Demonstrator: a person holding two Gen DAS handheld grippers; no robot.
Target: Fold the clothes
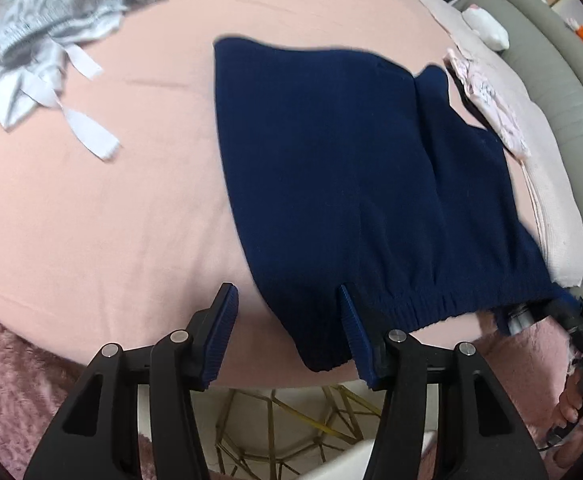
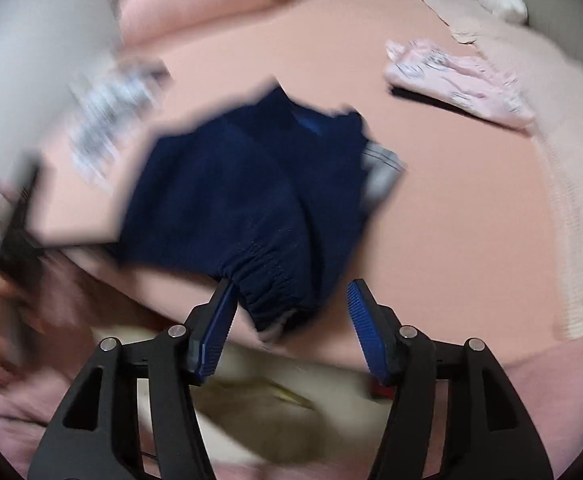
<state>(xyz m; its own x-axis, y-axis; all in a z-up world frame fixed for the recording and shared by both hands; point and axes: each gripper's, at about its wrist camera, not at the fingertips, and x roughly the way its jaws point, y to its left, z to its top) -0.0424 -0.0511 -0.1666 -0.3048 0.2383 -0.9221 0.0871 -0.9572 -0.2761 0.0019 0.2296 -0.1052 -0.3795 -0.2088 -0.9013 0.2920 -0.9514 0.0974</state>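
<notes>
A navy blue knit garment (image 1: 351, 176) lies flat on the pink bed (image 1: 91, 220), its ribbed elastic hem toward me at the near edge. My left gripper (image 1: 287, 304) is open, its fingers straddling the hem's left corner without closing on it. In the right wrist view the same navy garment (image 2: 243, 192) is blurred; a grey piece (image 2: 381, 172) pokes out on its right side. My right gripper (image 2: 291, 300) is open around the gathered hem at the garment's near right corner. The right gripper also shows at the far right of the left wrist view (image 1: 563, 312).
A crumpled grey and white garment (image 1: 51, 32) lies at the bed's far left. A folded pink printed garment (image 2: 455, 80) sits at the far right beside a pale blanket (image 2: 571, 200). A fluffy pink rug (image 1: 7, 380) and a gold wire frame (image 1: 291, 424) are below the bed edge.
</notes>
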